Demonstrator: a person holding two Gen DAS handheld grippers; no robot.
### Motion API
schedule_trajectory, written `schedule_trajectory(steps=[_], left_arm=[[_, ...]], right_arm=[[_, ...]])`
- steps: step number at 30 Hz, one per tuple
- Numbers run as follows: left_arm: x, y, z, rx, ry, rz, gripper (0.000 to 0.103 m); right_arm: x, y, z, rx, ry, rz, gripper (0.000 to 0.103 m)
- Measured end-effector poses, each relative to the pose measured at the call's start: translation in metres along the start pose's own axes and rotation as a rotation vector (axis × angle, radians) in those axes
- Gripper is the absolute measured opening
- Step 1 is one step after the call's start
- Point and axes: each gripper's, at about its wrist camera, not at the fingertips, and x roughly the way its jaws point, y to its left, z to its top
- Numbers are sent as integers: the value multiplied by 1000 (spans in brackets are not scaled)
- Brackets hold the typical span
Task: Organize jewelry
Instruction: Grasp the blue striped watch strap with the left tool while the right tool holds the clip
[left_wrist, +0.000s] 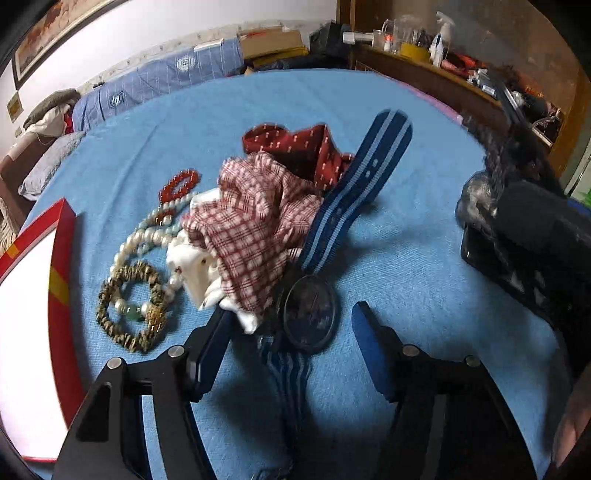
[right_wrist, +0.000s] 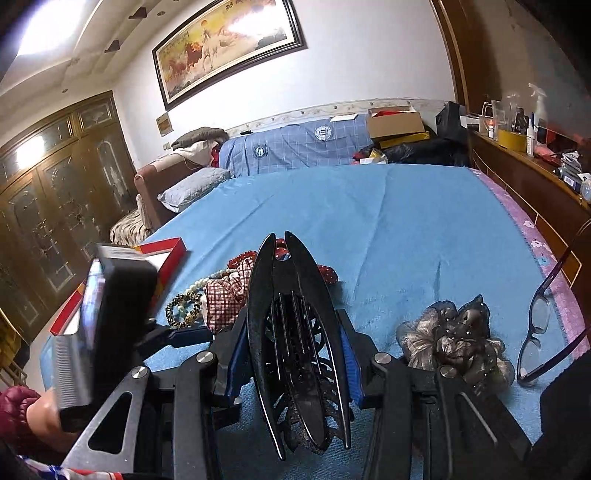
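Observation:
In the left wrist view my left gripper (left_wrist: 291, 314) is open, its fingers either side of a black watch (left_wrist: 308, 312) with a blue striped strap (left_wrist: 354, 188) lying on the blue bedspread (left_wrist: 406, 258). Left of it lie a pearl necklace (left_wrist: 144, 236), a red bead bracelet (left_wrist: 179, 184) and an olive bead bracelet (left_wrist: 129, 306). A red box (left_wrist: 61, 280) with a white inside stands at the left. In the right wrist view my right gripper (right_wrist: 291, 328) is shut on a large black hair clip (right_wrist: 295, 350) and holds it above the bed.
A checked cloth (left_wrist: 255, 229), a white cloth and a red patterned cloth (left_wrist: 295, 147) are heaped beside the watch. A dark frilly scrunchie (right_wrist: 454, 339) and glasses (right_wrist: 535, 325) lie at the right. A wooden shelf (right_wrist: 524, 170) with bottles runs along the bed's right side.

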Motion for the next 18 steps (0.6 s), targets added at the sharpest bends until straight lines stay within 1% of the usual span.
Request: schedule_trajectory(steps=[1, 3, 6, 9, 12, 18], left_arm=[[0, -2, 0, 2, -10, 1, 56], [-3, -7, -1, 7, -30, 8, 30], [-7, -12, -7, 12, -49, 41, 21], [-15, -5, -16, -19, -60, 32, 16], [-33, 9, -26, -67, -86, 8, 15], [-69, 27, -43, -108, -170, 61, 15]], right_arm=[[1, 1, 0, -2, 1, 0, 47], [2, 1, -2, -9, 7, 2, 47], [4, 1, -2, -12, 14, 4, 47], [5, 1, -3, -12, 15, 4, 47], [6, 1, -2, -8, 16, 4, 47], [12, 8, -6, -27, 20, 8, 47]])
